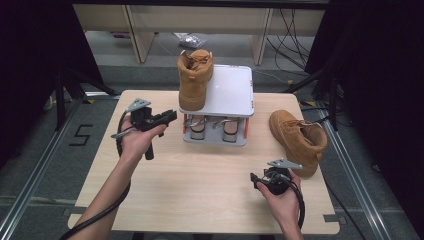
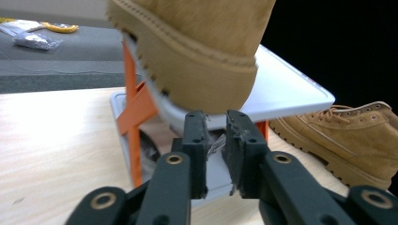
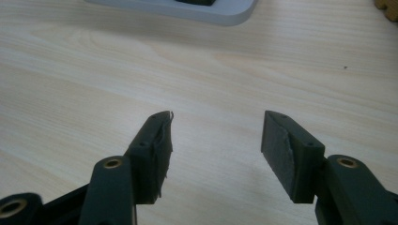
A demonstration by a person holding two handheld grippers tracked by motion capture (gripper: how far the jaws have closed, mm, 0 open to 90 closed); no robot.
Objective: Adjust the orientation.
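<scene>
High view: left gripper (image 1: 170,116) held just left of grey two-tier rack (image 1: 235,90), jaws pointing at it, slightly parted, nothing between pads. Tan boot (image 1: 195,80) stands on rack's top shelf, left side, toe toward near edge. Second tan boot (image 1: 298,141) lies on wooden table (image 1: 200,185), right of rack. Right gripper (image 1: 254,178) low over table near right, beside second boot, jaws spread wide, empty. Left gripper view: boot sole overhangs shelf just above jaw tips.

Table evenly bright, surroundings dark; gripper views soft, near parts blurred.
</scene>
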